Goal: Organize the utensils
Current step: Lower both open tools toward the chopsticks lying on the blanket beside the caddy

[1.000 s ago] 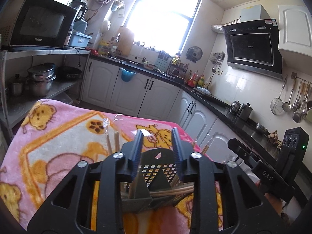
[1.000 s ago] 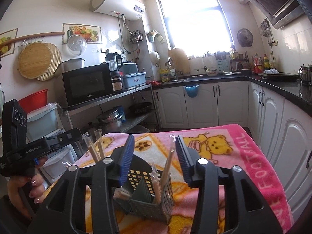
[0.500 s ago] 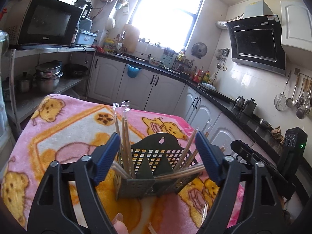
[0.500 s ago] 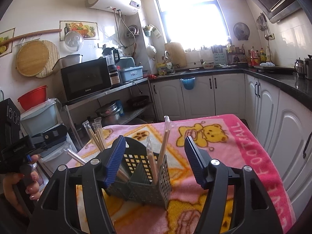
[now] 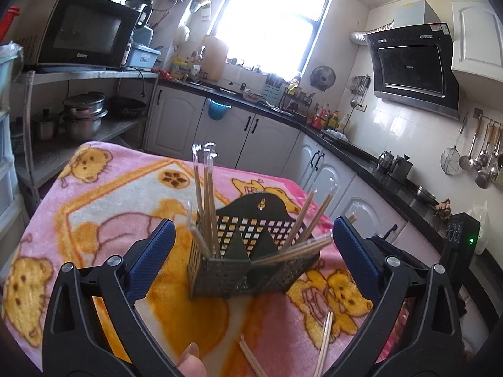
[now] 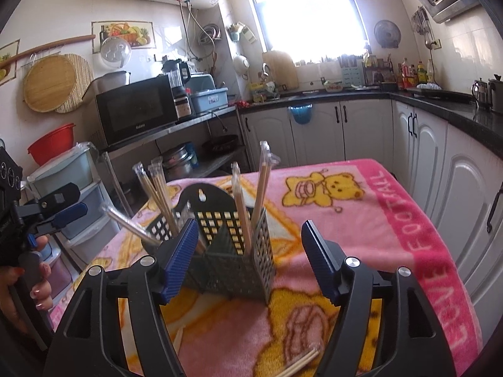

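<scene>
— Looking past the left gripper (image 5: pixel 251 253), what sits between its fingers?

— A dark perforated utensil caddy (image 5: pixel 251 256), standing upright straight ahead of the spread jaws, which hold nothing. Wrapped chopsticks (image 5: pixel 206 201) stand in its compartments: a tall bunch toward the left finger, others leaning out toward the right finger. More loose chopsticks (image 5: pixel 323 342) lie on the blanket nearer than the caddy, below the right finger.

— And the right gripper (image 6: pixel 250 259)?

— Spread wide too, gripping nothing. The same caddy (image 6: pixel 220 251) stands ahead of it, closer to its left finger; I cannot tell whether that finger touches the mesh. Chopsticks (image 6: pixel 262 182) rise upright from the near compartment, and others slant away to the left. A pair of chopsticks (image 6: pixel 297 364) lies low between the finger bases.

— What is underneath?

— A pink blanket (image 6: pixel 361 220) with yellow bears, spread over a table.

— The room beyond?

— A kitchen: black microwave (image 6: pixel 136 111) on a metal shelf to the left, white cabinets (image 6: pixel 317 132) under a dark counter ahead, a bright window (image 5: pixel 270 22) above them, a range hood (image 5: pixel 411 66) on the right wall
</scene>
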A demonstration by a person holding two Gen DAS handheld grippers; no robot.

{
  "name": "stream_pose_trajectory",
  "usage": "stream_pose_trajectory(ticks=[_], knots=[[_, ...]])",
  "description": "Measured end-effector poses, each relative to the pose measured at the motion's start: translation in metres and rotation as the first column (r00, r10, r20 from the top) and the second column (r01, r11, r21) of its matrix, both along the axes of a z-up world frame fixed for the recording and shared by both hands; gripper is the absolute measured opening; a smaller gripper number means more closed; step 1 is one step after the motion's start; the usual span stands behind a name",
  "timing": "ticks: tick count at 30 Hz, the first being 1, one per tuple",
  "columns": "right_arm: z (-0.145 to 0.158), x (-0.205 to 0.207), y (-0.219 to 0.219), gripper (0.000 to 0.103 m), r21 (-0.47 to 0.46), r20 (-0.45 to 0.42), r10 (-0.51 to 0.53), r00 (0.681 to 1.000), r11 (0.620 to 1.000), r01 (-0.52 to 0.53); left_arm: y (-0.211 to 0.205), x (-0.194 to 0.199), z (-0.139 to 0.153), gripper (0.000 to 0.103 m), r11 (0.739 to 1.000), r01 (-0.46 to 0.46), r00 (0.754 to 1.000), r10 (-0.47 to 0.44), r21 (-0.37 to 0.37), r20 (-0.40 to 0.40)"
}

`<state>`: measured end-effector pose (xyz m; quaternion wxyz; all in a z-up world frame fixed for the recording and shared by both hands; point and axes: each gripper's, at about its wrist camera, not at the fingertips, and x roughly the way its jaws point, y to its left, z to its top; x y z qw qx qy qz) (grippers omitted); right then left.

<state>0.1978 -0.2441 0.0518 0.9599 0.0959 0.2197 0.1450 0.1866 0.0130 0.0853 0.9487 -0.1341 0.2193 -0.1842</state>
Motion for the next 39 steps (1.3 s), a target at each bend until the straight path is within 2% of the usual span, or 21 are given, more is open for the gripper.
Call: stream_pose_trajectory(ticks=[9,24,31,39], knots=[[-0.01,-0.012,0.007,0.067,-0.019,-0.039,0.029,0.999,0.999,-0.029,0.004,-0.013,-0.014,0.092,1.0,-0.005,0.999,0.005,0.016,-0.032],[-0.048,-0.026,0.005,0.067,-0.044,-0.163,0.047,0.985,0.998,-0.055,0.002,-0.017,-0.06,0.092,0.998,0.007,0.988,0.003,0.063,-0.157],[-0.066,-0.034,0.002,0.067,-0.051,-0.223,0.044,0.974,0.997,-0.057,-0.005,-0.017,-0.082,0.092,0.997,0.02,0.974,-0.001,0.08,-0.226],[-0.083,-0.038,-0.008,0.067,-0.058,-0.285,0.029,0.958,0.997,-0.048,-0.017,-0.011,-0.109,0.092,0.996,0.07,0.943,-0.045,0.064,-0.331]])
